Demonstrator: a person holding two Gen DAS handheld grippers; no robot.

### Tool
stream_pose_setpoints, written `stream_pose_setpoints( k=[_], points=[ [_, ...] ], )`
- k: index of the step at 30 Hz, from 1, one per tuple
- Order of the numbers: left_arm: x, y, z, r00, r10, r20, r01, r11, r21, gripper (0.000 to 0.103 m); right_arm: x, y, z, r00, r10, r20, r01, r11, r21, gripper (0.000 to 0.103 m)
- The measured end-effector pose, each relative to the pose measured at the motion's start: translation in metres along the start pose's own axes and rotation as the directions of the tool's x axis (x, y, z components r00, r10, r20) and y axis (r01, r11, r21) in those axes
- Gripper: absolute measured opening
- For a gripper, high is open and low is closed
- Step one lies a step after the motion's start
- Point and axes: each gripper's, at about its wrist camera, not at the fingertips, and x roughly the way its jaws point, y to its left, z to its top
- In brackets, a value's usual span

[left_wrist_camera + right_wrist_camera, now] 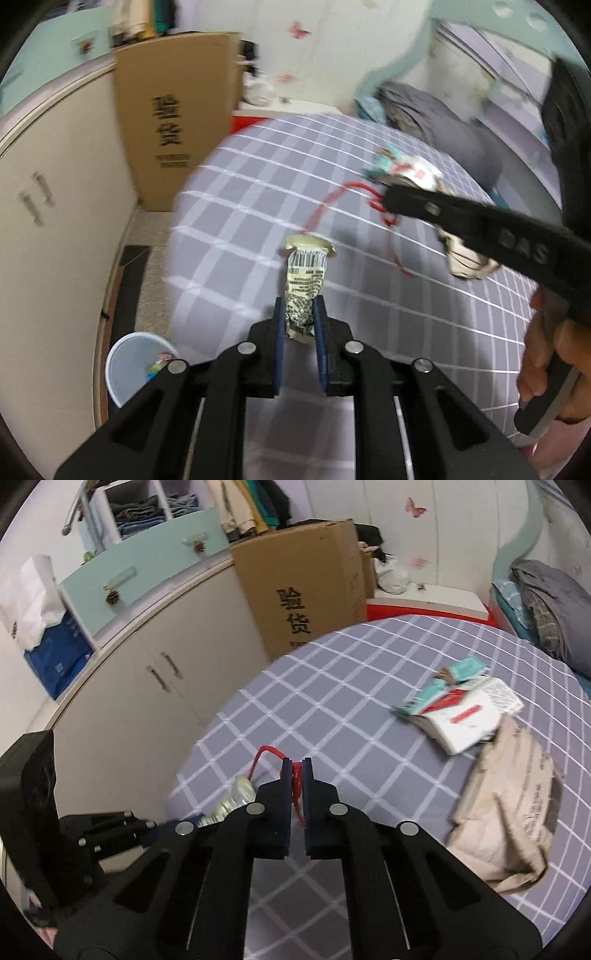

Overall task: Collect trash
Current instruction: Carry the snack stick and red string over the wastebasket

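Nearest the lens in the left wrist view, the left tongs [300, 317] are pinching a crumpled printed wrapper [304, 280], which stands out ahead of the tips over the checked bedsheet [236, 184]. Below and left of these tongs, a pale blue bin [127, 363] stands on the floor with some scraps already inside. Ahead and right of the wrapper, a red string [332, 201] trails across the sheet to the right tongs [297, 766], which are pressed together on it.

Right of the right tongs, well apart from them, a torn packet pile [463, 710] and a crumpled beige bag [506, 812] lie uncollected on the sheet.

Hazards, as judged:
- String is thin and held at one point only; a quick swing could slip it free, or its loose end could snag on the wrapper.
- Bin mouth is narrow, so releasing either item off-centre would drop it onto the floor.
- Both tongs work close together, so a crossing path risks a collision.
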Motion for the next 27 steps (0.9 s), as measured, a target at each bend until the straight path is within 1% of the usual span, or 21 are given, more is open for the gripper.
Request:
stream_pose_setpoints(
  k=[4,8,10,12,14,15,17,19,22,24,26,27],
  points=[
    [-0.021,0.044,-0.007,0.999,0.036,0.037,-0.032,0.995,-0.099,0.014,0.007,0.04,-0.001,0.999,0.043,-0.01,-0.043,0.998,-0.045,0.005],
    [-0.043,0.09,-0.019,0.995,0.074,0.061,-0.061,0.98,-0.187,0.014,0.02,0.089,-0.003,0.995,0.093,-0.041,-0.097,0.99,-0.105,0.005],
    [-0.053,0.112,-0.026,0.992,0.106,0.066,-0.089,0.97,-0.226,0.014,0.03,0.117,-0.005,0.991,0.116,-0.06,-0.123,0.983,-0.139,0.005],
    [-0.061,0.138,-0.035,0.986,0.152,0.063,-0.131,0.957,-0.258,0.014,0.041,0.139,-0.007,0.987,0.138,-0.082,-0.15,0.976,-0.158,0.005],
    [-0.064,0.156,-0.043,0.977,0.208,0.051,-0.187,0.944,-0.274,0.014,0.055,0.163,-0.011,0.983,0.151,-0.106,-0.168,0.969,-0.183,0.005],
    [-0.065,0.17,-0.049,0.968,0.249,0.038,-0.228,0.931,-0.284,0.014,0.061,0.171,-0.012,0.981,0.153,-0.117,-0.173,0.966,-0.19,0.005],
    [-0.065,0.195,-0.061,0.955,0.295,0.006,-0.278,0.908,-0.314,0.014,0.079,0.191,-0.017,0.975,0.16,-0.152,-0.19,0.96,-0.206,0.005],
    [-0.064,0.217,-0.071,0.945,0.326,-0.019,-0.313,0.887,-0.341,0.014,0.099,0.209,-0.023,0.967,0.172,-0.186,-0.211,0.955,-0.211,0.005],
    [-0.061,0.246,-0.086,0.931,0.36,-0.06,-0.355,0.858,-0.372,0.014,0.123,0.229,-0.028,0.953,0.197,-0.229,-0.245,0.948,-0.205,0.006],
    [-0.057,0.262,-0.094,0.926,0.369,-0.084,-0.371,0.843,-0.389,0.014,0.144,0.241,-0.033,0.945,0.211,-0.25,-0.263,0.945,-0.193,0.006],
    [-0.052,0.276,-0.101,0.923,0.369,-0.106,-0.379,0.831,-0.407,0.014,0.163,0.25,-0.038,0.939,0.204,-0.277,-0.26,0.948,-0.182,0.007],
    [-0.049,0.281,-0.104,0.923,0.366,-0.118,-0.381,0.827,-0.414,0.014,0.17,0.251,-0.041,0.938,0.196,-0.287,-0.253,0.951,-0.179,0.011]
  ],
)
